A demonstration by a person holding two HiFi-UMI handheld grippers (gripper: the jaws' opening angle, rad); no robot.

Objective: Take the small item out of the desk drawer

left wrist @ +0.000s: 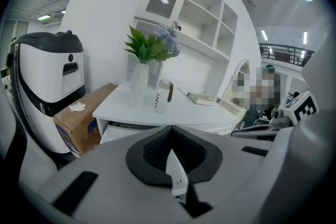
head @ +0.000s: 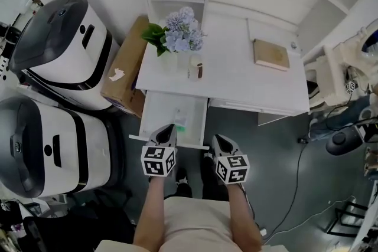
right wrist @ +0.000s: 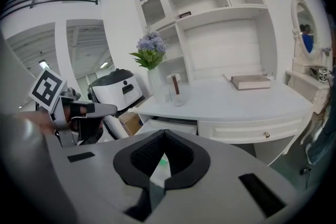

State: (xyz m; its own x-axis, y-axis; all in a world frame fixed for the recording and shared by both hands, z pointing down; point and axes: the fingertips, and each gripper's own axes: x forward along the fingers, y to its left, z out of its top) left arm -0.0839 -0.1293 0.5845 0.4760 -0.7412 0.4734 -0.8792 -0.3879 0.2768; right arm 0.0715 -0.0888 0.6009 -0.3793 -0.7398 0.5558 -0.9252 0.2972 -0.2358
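The white desk point(head: 236, 68) had its drawer point(head: 155, 118) open, so I could reach inside. I held my left gripper point(head: 166, 133) and right gripper point(head: 220, 141) at its front edge, both closed and empty. The small green item point(head: 180, 122) lay inside the drawer.

Grey left tool point(head: 167, 128) and right tool point(head: 220, 140) each carry a black-and-white marker cube point(head: 158, 160).
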